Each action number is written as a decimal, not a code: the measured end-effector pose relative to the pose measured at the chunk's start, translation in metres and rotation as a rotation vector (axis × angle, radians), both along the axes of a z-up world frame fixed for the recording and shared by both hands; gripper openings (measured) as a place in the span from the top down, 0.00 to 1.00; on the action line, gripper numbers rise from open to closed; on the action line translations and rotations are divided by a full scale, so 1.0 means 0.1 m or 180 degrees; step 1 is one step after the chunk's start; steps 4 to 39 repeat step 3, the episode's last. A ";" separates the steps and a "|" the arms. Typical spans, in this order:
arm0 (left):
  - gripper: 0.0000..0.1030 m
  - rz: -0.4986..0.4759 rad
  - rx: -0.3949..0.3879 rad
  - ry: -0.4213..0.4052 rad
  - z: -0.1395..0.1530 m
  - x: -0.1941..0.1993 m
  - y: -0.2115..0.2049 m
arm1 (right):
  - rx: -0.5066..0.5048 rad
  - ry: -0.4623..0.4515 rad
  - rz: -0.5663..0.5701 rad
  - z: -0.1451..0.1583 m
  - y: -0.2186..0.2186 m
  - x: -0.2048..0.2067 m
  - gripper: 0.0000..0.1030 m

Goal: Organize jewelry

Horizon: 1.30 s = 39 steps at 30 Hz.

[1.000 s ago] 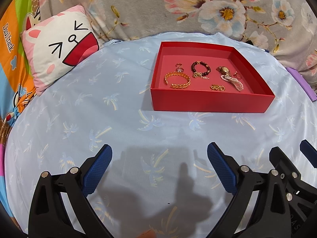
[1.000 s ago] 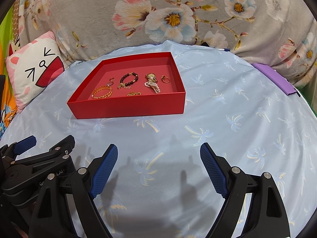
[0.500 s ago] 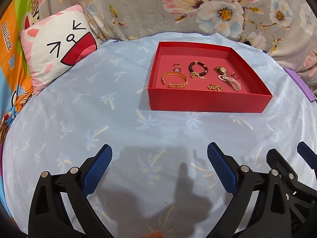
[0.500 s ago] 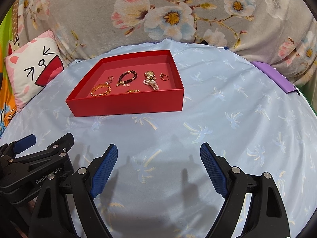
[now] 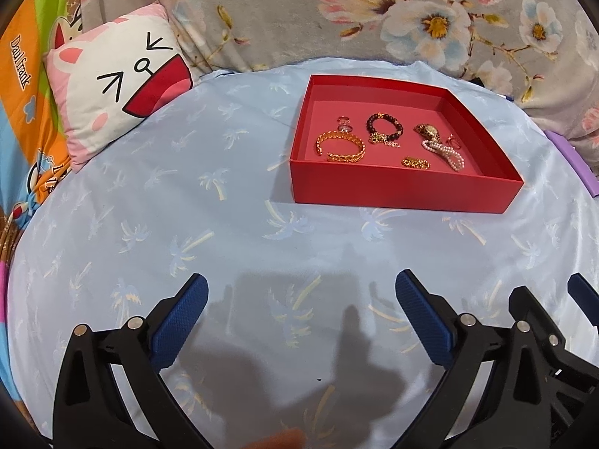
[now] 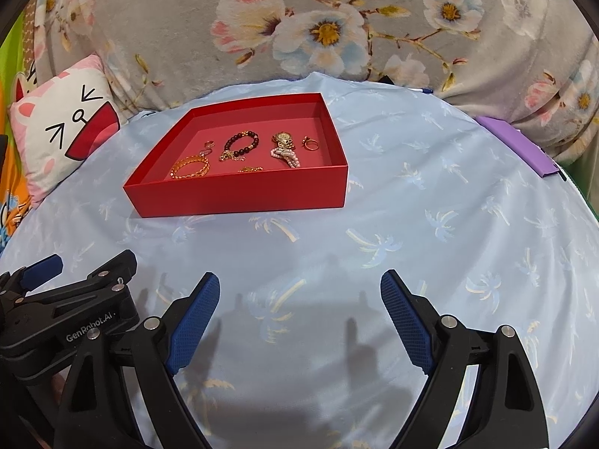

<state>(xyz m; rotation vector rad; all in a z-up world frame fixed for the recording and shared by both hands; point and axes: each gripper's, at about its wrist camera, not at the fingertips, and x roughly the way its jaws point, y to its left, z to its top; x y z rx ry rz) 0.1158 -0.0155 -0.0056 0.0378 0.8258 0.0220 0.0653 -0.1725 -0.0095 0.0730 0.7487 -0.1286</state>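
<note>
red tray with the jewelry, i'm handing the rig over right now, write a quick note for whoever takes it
Left hand-held gripper: open, empty, over the blue sheet, short of the tray.
Right hand-held gripper: open, empty, beside the left one.
Red tray holds all the jewelry in view: gold bangle, dark bead bracelet, pearl strand, gold watch, ring, small gold chain, a small charm.
Done: every piece sits inside the tray.
Left: the pieces lie loose, the pearls touching the watch; nothing gripped yet.
</note>
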 end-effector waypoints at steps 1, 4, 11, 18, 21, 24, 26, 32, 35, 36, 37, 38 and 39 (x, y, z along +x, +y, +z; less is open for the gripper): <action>0.05 -0.0001 0.0002 -0.0008 0.01 0.00 0.00 | -0.0004 0.0000 -0.0002 0.00 0.00 0.00 0.17; 0.05 -0.0014 -0.0004 -0.0016 0.01 0.00 0.00 | 0.0000 0.0003 -0.0003 0.00 0.00 -0.01 0.17; 0.05 -0.0014 -0.0004 -0.0016 0.01 0.00 0.00 | 0.0000 0.0003 -0.0003 0.00 0.00 -0.01 0.17; 0.05 -0.0014 -0.0004 -0.0016 0.01 0.00 0.00 | 0.0000 0.0003 -0.0003 0.00 0.00 -0.01 0.17; 0.05 -0.0014 -0.0004 -0.0016 0.01 0.00 0.00 | 0.0000 0.0003 -0.0003 0.00 0.00 -0.01 0.17; 0.05 -0.0014 -0.0004 -0.0016 0.01 0.00 0.00 | 0.0000 0.0003 -0.0003 0.00 0.00 -0.01 0.17; 0.05 -0.0014 -0.0004 -0.0016 0.01 0.00 0.00 | 0.0000 0.0003 -0.0003 0.00 0.00 -0.01 0.17; 0.05 -0.0014 -0.0004 -0.0016 0.01 0.00 0.00 | 0.0000 0.0003 -0.0003 0.00 0.00 -0.01 0.17; 0.05 -0.0014 -0.0004 -0.0016 0.01 0.00 0.00 | 0.0000 0.0003 -0.0003 0.00 0.00 -0.01 0.17; 0.05 -0.0014 -0.0004 -0.0016 0.01 0.00 0.00 | 0.0000 0.0003 -0.0003 0.00 0.00 -0.01 0.17; 0.05 -0.0014 -0.0004 -0.0016 0.01 0.00 0.00 | 0.0000 0.0003 -0.0003 0.00 0.00 -0.01 0.17; 0.05 -0.0014 -0.0004 -0.0016 0.01 0.00 0.00 | 0.0000 0.0003 -0.0003 0.00 0.00 -0.01 0.17; 0.05 -0.0014 -0.0004 -0.0016 0.01 0.00 0.00 | 0.0000 0.0003 -0.0003 0.00 0.00 -0.01 0.17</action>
